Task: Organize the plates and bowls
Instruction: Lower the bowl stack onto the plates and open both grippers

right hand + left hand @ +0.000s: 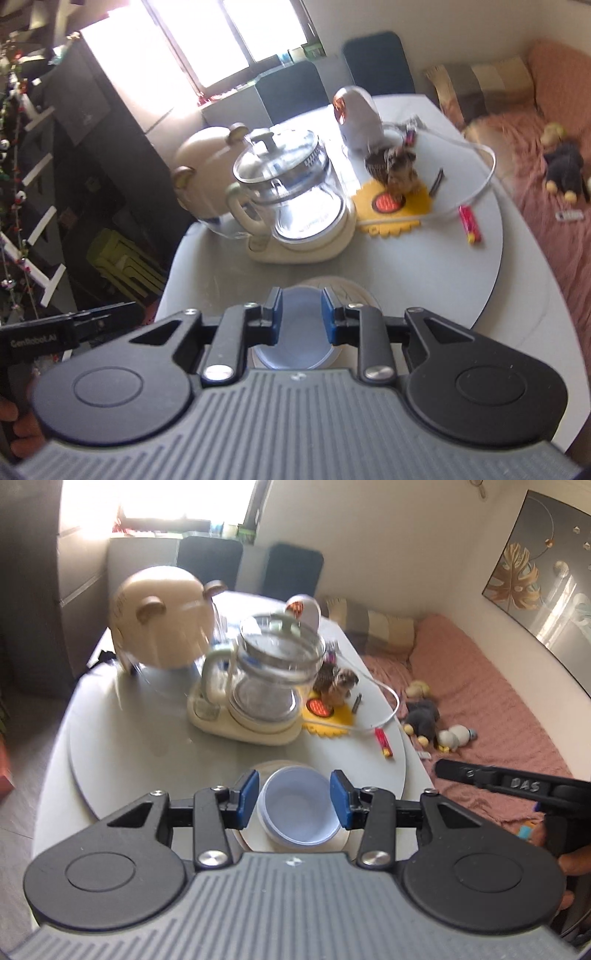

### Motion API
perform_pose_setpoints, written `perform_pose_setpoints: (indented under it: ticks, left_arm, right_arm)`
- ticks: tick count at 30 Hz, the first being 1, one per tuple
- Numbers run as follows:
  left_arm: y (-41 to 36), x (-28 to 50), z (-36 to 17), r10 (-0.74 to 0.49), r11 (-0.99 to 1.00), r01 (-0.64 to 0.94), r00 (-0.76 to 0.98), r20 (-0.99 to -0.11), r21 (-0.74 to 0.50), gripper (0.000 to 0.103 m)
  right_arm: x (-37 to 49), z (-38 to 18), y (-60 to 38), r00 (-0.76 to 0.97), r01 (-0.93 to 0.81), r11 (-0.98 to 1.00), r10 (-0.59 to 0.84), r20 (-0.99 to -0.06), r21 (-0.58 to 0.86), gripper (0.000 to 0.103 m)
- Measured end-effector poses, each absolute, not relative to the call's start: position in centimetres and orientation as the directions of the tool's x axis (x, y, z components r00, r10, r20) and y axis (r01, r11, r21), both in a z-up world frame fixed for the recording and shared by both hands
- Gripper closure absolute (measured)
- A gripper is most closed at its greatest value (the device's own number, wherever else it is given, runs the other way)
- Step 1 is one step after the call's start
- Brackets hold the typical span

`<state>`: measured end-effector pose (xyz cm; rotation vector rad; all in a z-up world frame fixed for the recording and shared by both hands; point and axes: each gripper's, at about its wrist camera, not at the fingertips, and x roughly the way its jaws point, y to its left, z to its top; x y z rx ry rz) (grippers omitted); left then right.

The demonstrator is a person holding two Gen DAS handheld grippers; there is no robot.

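blue bowl sits on plate — grippers apart.

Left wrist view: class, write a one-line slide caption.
Left gripper open above a pale blue bowl nested on a white plate, glass kettle behind.

Pale blue bowl, seemingly white plate

My left gripper and right gripper match: black arms, blue pads, silver screws, ribbed grey housing at six o'clock
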<state>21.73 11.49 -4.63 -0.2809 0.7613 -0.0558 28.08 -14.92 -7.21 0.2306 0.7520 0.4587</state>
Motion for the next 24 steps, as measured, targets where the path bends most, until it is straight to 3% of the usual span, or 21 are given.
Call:
perform_pose_setpoints:
  ticks: [6,24]
  left_arm:
    - [8.3,15.2,-1.0,-0.08,0.976,-0.073,0.76,-0.646,-0.207,0.055]
    - [-0.2,-2.0,-0.6,-0.028,0.97,-0.131,0.778,-0.628,-0.205,0.055]
  right_arm:
    - [23.3,-3.4,-17.3,0.691,-0.386,0.862,0.505,-0.517,0.328,0.076]
    - [10.2,-3.0,-23.1,0.726,-0.423,0.866,0.5,-0.473,0.266,0.076]
